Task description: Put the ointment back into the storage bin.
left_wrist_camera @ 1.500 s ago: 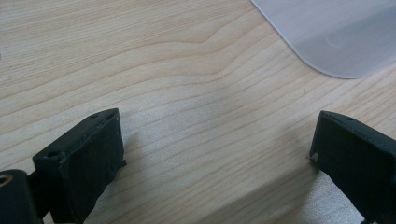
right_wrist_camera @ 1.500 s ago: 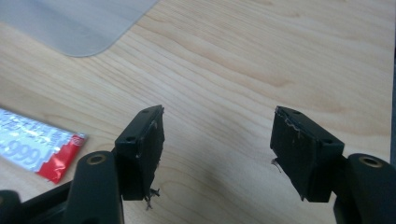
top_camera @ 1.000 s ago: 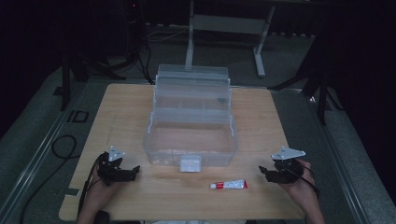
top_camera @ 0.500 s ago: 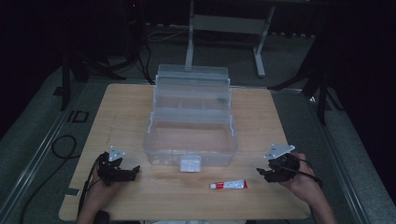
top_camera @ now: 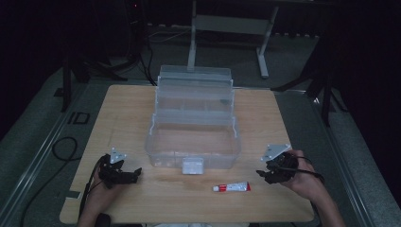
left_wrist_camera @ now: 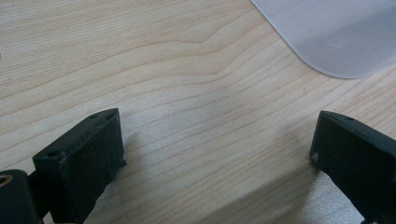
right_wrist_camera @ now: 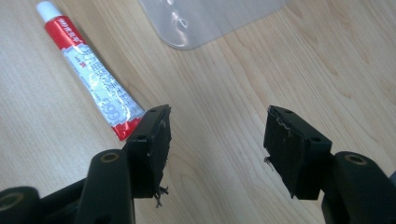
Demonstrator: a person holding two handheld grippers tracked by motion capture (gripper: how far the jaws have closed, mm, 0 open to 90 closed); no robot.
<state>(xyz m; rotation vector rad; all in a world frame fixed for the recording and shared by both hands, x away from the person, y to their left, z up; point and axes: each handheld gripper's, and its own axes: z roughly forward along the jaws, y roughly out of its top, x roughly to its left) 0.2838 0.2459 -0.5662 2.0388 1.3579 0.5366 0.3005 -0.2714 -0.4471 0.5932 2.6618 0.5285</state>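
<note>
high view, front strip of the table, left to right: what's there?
left gripper → white latch of the clear plastic box → red and white tube → right gripper

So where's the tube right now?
In the high view the tube lies flat on the table near its front edge, just in front of the clear box and to the left of the right gripper, untouched.
</note>
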